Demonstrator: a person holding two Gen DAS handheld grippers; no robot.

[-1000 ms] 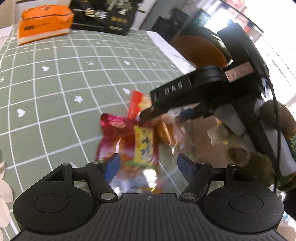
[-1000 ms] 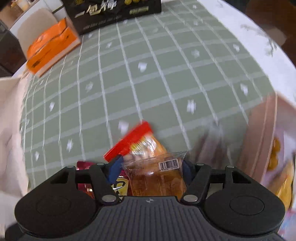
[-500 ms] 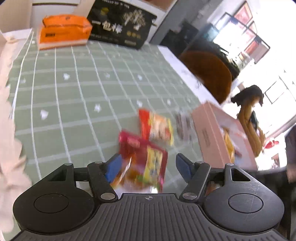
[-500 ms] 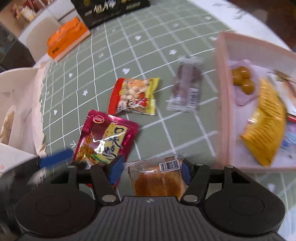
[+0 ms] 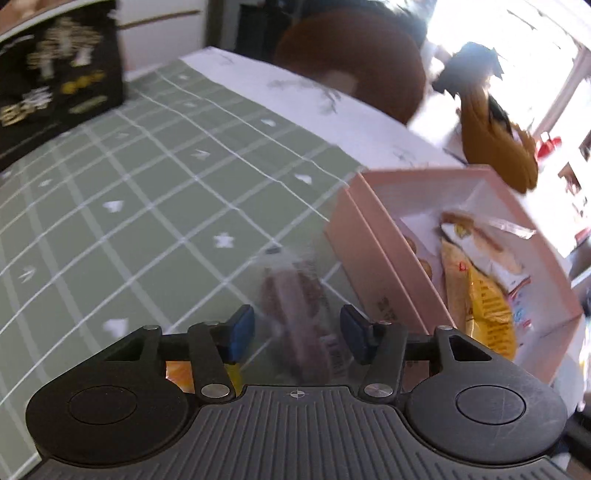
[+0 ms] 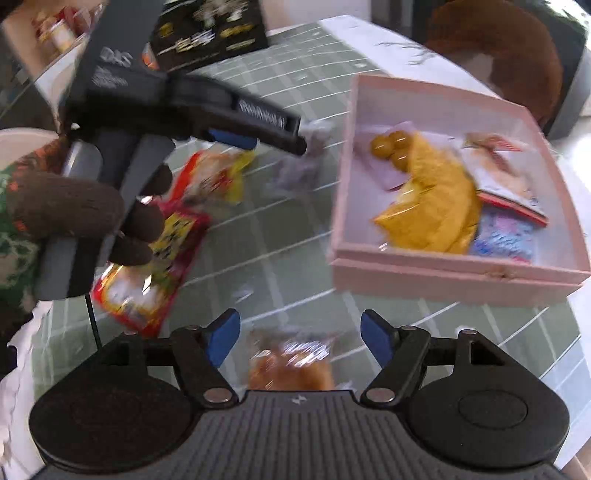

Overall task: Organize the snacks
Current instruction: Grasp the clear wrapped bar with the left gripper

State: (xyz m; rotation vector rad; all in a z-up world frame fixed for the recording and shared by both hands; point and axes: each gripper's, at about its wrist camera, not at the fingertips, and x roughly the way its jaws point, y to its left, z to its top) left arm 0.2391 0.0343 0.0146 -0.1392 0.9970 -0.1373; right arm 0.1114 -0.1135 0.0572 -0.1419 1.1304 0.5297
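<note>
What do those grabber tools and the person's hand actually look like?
Each gripper is black plastic with a ribbed body, round side discs, silver pivots and blue pads. The left gripper bears white "DAS" lettering and a thin black cable. The hand wears a brown knit glove.

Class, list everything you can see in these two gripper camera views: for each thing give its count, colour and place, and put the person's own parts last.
Pink cardboard box: one, pink, table's right, open, holding snacks.
Yellow snack bag: one, yellow, inside the box.
Small round yellow sweets: about three, box's far left corner.
Clear-wrapped brown bar: one, brown, on the cloth between the left gripper's fingers.
Red and yellow packets: two, left of the box.
Clear-wrapped orange pastry: one, between the right gripper's fingers.
Black printed box: one, far edge.
Green grid tablecloth: one.
Left gripper: open.
Right gripper: open.
Gloved left hand: brown glove.
</note>
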